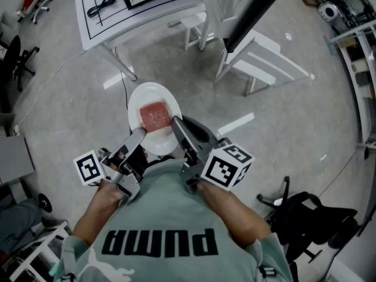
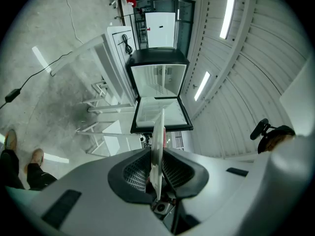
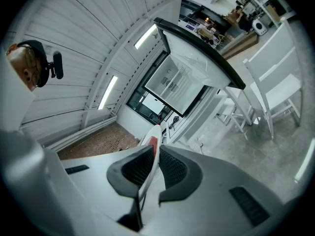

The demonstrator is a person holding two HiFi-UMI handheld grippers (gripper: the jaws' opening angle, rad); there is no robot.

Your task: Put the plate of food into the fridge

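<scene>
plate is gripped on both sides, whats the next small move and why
Probably carry it forward toward the fridge, kept level. The left gripper and right gripper are both shut on the rim of the plate, the food lies loose on it, and the fridge stands open ahead, some way off.
</scene>
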